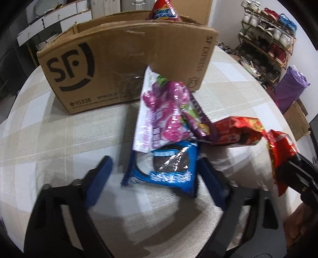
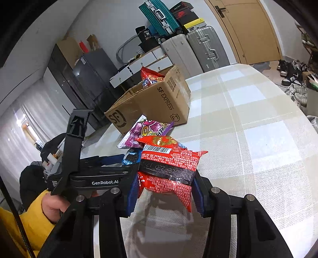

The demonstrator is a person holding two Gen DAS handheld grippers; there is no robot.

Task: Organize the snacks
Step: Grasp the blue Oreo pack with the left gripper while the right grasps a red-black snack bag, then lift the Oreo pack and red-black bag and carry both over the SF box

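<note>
My left gripper (image 1: 155,178) is open around a blue cookie packet (image 1: 169,166) that lies on the table; its blue pads stand either side, apart from it. A pink and white candy bag (image 1: 161,113) leans over the cookie packet, with a purple packet (image 1: 200,123) and a red packet (image 1: 236,131) beside it. My right gripper (image 2: 165,190) is shut on a red snack packet (image 2: 169,170) and holds it above the table; it shows at the right edge of the left wrist view (image 1: 282,156). A cardboard SF box (image 1: 123,65) stands behind, with a red bag (image 1: 165,10) inside.
The table has a beige checked cloth (image 2: 248,139). A shoe rack (image 1: 268,43) and a purple bag (image 1: 290,87) stand beyond the table's right side. Suitcases (image 2: 198,47), a door (image 2: 252,27) and dark cabinets (image 2: 79,79) line the far wall.
</note>
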